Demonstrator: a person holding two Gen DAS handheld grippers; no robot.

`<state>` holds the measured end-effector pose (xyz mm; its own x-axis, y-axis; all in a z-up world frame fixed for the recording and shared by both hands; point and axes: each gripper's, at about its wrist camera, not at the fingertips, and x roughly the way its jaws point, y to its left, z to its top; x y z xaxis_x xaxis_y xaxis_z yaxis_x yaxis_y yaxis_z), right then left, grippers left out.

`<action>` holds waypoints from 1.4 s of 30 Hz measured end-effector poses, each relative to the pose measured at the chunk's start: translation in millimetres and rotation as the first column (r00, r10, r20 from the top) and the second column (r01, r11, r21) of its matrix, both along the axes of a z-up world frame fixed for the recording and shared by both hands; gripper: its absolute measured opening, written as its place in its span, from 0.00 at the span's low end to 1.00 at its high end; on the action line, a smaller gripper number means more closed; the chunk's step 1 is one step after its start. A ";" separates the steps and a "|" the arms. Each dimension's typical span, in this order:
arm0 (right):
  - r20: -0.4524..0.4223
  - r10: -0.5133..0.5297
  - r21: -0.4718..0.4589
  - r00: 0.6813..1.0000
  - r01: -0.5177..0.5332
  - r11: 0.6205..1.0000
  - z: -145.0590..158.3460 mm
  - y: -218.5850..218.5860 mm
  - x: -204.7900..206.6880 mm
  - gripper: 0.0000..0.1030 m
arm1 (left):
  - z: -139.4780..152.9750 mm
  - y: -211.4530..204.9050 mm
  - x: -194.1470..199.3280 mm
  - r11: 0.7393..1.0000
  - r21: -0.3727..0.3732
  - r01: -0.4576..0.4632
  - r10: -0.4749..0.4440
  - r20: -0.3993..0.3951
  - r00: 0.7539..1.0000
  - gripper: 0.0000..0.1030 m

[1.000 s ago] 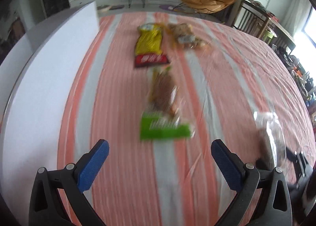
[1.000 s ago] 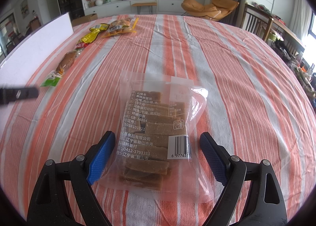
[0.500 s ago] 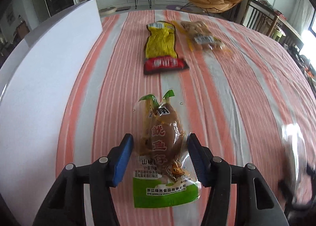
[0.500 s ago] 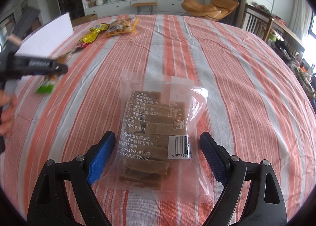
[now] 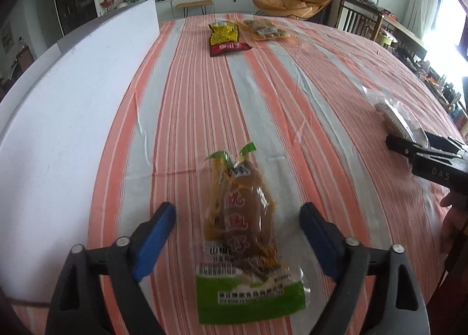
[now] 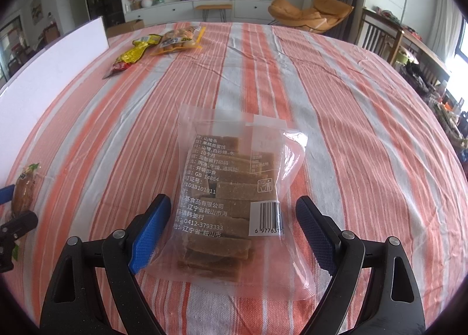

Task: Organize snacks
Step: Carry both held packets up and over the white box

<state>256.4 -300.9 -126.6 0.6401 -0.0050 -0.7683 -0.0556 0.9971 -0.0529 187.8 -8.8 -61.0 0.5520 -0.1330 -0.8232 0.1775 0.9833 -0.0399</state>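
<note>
A brown snack pouch with a green bottom band (image 5: 245, 235) lies flat on the striped tablecloth between the blue pads of my left gripper (image 5: 238, 235). Its jaws are opening and stand clear of the pouch on both sides. In the right wrist view this pouch (image 6: 25, 191) lies at the far left. A clear bag of brown bars (image 6: 234, 197) lies between the fingers of my right gripper (image 6: 234, 232), which is open and not pressing on it. A yellow-and-red packet (image 5: 225, 39) and an orange bag of round snacks (image 5: 266, 30) lie at the table's far side.
A white board (image 5: 73, 95) stands upright along the table's left edge. In the left wrist view the right gripper's black body (image 5: 433, 165) and a hand sit at the right border. Chairs and a TV cabinet stand beyond the table.
My left gripper closed on the brown pouch, drew it nearer along the cloth, then spread its jaws off it. The right gripper and its bag have not moved.
</note>
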 end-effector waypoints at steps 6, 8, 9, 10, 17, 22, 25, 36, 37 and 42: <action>-0.003 -0.001 0.013 1.000 0.001 1.000 -0.5 -0.4 -0.5 0.87 | -4.9 -1.7 4.7 1.000 0.024 0.007 -0.007 0.019 1.000 1.00; -0.003 -0.001 0.011 1.000 0.001 1.000 -0.5 -0.3 -0.5 0.87 | -4.7 -0.8 3.5 1.000 0.024 0.002 -0.003 0.025 1.000 1.00; -0.003 0.000 0.011 1.000 0.001 1.000 -0.5 -0.6 -0.4 0.87 | -4.9 -0.8 3.4 1.000 0.024 0.000 0.000 0.029 1.000 1.00; -0.003 0.000 0.013 1.000 0.000 1.000 -0.5 -0.4 -0.3 0.87 | -5.1 -1.1 2.8 1.000 0.025 -0.003 0.003 0.033 0.999 1.00; -0.004 0.000 0.013 1.000 0.000 1.000 -0.5 -0.9 0.0 0.87 | -5.1 -1.3 1.3 1.000 0.026 -0.008 0.007 0.039 0.999 1.00; -0.004 0.000 0.013 1.000 0.000 1.000 -0.6 -0.5 0.1 0.87 | -5.2 -1.2 1.3 1.000 0.026 -0.008 0.007 0.039 0.999 1.00; -0.004 0.000 0.013 1.000 0.000 1.000 -0.6 -0.5 0.0 0.87 | -5.3 -1.3 1.5 1.000 0.026 -0.008 0.007 0.039 0.999 1.00; -0.013 0.011 0.032 1.000 -0.011 0.999 -1.0 -1.8 0.3 0.92 | -3.1 0.8 6.2 0.998 0.028 0.049 -0.049 -0.016 0.999 1.00; -0.018 0.021 0.035 1.000 -0.021 0.999 -1.2 -1.5 0.9 0.93 | -2.3 2.0 9.1 0.998 0.028 0.055 -0.053 -0.036 0.998 1.00; -0.154 0.106 0.047 0.982 -0.100 0.994 3.4 -1.4 15.3 0.95 | 3.0 10.7 30.6 1.000 0.003 0.008 -0.007 -0.172 0.985 1.00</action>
<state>271.7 -302.3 -123.3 0.5077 0.0863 -0.8572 -0.1628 0.9867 0.0029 218.4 1.9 -58.0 0.4009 -0.1334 -0.9063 0.1756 0.9822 -0.0669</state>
